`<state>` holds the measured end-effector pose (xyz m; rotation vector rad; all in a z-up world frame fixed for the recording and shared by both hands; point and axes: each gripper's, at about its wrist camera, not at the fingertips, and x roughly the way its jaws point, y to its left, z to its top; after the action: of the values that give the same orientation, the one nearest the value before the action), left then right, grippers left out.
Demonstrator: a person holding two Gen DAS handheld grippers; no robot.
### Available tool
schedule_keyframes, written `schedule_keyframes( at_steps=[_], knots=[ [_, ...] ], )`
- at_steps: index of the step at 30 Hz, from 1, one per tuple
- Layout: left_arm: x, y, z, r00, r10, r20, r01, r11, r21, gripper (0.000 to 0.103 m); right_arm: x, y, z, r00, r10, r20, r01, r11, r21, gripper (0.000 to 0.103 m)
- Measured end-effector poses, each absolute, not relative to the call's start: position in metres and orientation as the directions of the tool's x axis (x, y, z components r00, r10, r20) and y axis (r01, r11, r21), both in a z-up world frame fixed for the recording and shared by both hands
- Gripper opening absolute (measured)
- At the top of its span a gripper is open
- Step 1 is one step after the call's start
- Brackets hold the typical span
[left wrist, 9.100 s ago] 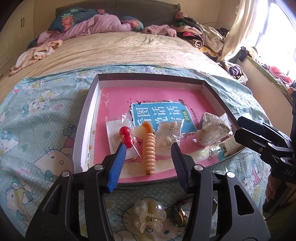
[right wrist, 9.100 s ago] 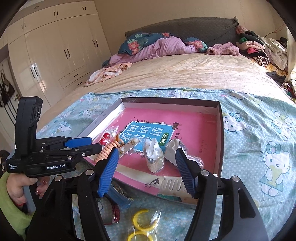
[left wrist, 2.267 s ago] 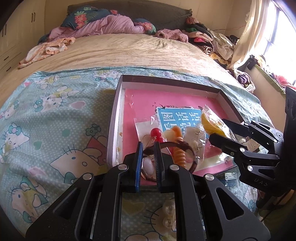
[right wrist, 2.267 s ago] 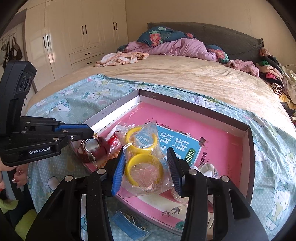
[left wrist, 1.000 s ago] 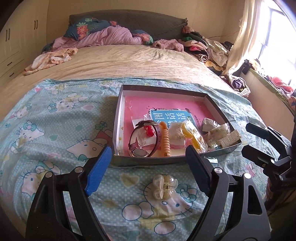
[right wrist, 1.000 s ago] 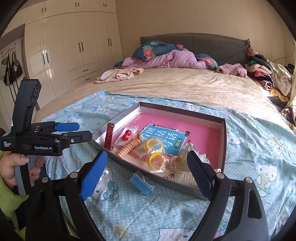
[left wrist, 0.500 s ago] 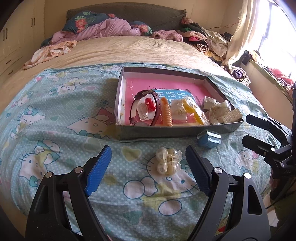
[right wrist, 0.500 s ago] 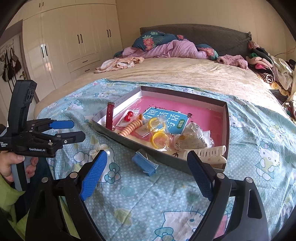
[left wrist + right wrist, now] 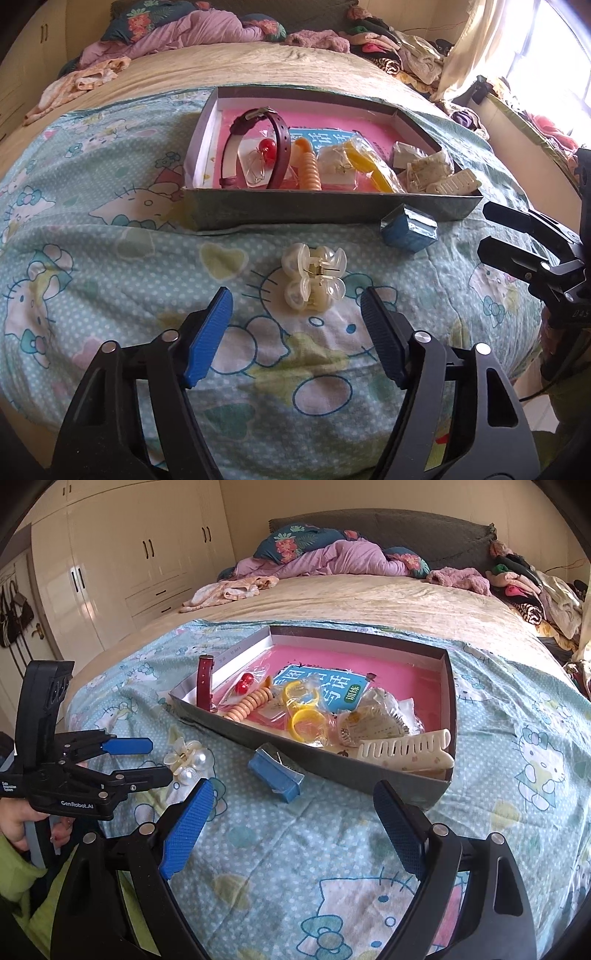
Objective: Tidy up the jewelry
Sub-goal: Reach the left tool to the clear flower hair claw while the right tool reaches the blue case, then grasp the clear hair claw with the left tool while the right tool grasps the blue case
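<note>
While the pearly claw hair clip [image 9: 313, 282] lies loose on the cartoon-cat bedspread [image 9: 110, 258], just near of the shallow box [image 9: 332, 212], the left gripper [image 9: 297, 317] hovers over it with jaws closing; the clip sits ahead of the blue pads, not yet pressed by them. To take it well, I judge the pads should straddle the clip's body across the spring hinge, low enough that the rounded lobes do not slip out. The right gripper [image 9: 293, 821] stands wide and empty, aimed toward the small blue packet [image 9: 275, 773] that rests on the bedspread just beside the box's near wall. Inside the box, over a pink liner, sit a maroon strap [image 9: 255, 147], a red bead piece in a clear bag [image 9: 266, 149], an orange spiral hair tie [image 9: 310, 170], 2 yellow rings in a bag [image 9: 304, 709] and a cream comb clip [image 9: 406, 747] at the right corner.
</note>
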<state>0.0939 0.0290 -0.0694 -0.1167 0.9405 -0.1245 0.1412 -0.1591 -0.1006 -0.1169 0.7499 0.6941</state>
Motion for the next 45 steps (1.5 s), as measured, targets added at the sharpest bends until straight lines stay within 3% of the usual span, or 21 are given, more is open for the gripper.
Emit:
schedule_keyframes(
  at_steps=[2, 6, 7, 9, 10, 16, 18, 22, 24, 31, 45],
  knots=[
    [0.099, 0.026, -0.075, 0.571, -0.160, -0.806, 0.058, 0.986, -0.155, 0.054, 0.143, -0.159, -0.104, 0.510, 0.541, -0.669, -0.616, 0.772, 0.154, 0.087],
    [0.110, 0.020, -0.084, 0.561, -0.163, -0.812, 0.063, 0.986, -0.154, 0.054, 0.150, -0.158, -0.114, 0.481, 0.541, -0.690, -0.606, 0.774, 0.185, 0.087],
    [0.113, 0.019, -0.085, 0.561, -0.158, -0.813, 0.066, 0.987, -0.146, 0.049, 0.151, -0.157, -0.116, 0.475, 0.541, -0.694, -0.603, 0.774, 0.192, 0.087],
    [0.116, 0.019, -0.087, 0.567, -0.144, -0.811, 0.062, 0.989, -0.132, 0.031, 0.155, -0.155, -0.121, 0.461, 0.546, -0.700, -0.596, 0.775, 0.211, 0.087],
    [0.117, 0.020, -0.087, 0.567, -0.148, -0.810, 0.059, 0.989, -0.139, 0.028, 0.157, -0.153, -0.124, 0.454, 0.550, -0.701, -0.596, 0.772, 0.220, 0.087],
    [0.107, 0.021, -0.078, 0.593, -0.152, -0.791, 0.068, 0.988, -0.139, 0.028, 0.167, -0.131, -0.134, 0.430, 0.561, -0.708, -0.602, 0.762, 0.238, 0.084],
    [0.105, 0.023, -0.074, 0.603, -0.153, -0.783, 0.064, 0.988, -0.143, 0.028, 0.171, -0.124, -0.138, 0.421, 0.564, -0.710, -0.599, 0.761, 0.249, 0.073],
    [0.100, 0.028, -0.066, 0.616, -0.157, -0.772, 0.055, 0.986, -0.156, 0.028, 0.177, -0.118, -0.145, 0.427, 0.566, -0.705, -0.572, 0.773, 0.274, 0.064],
    [0.099, 0.030, -0.063, 0.619, -0.161, -0.768, 0.053, 0.985, -0.164, 0.028, 0.179, -0.121, -0.147, 0.433, 0.571, -0.697, -0.569, 0.773, 0.280, 0.046],
    [0.097, 0.032, -0.051, 0.640, -0.170, -0.749, 0.050, 0.982, -0.180, 0.028, 0.169, -0.137, -0.124, 0.440, 0.634, -0.636, -0.602, 0.734, 0.314, 0.046],
    [0.112, 0.022, -0.019, 0.682, -0.176, -0.710, 0.078, 0.983, -0.169, 0.028, 0.163, -0.158, -0.059, 0.559, 0.619, -0.551, -0.657, 0.736, 0.161, 0.046]
  ],
)
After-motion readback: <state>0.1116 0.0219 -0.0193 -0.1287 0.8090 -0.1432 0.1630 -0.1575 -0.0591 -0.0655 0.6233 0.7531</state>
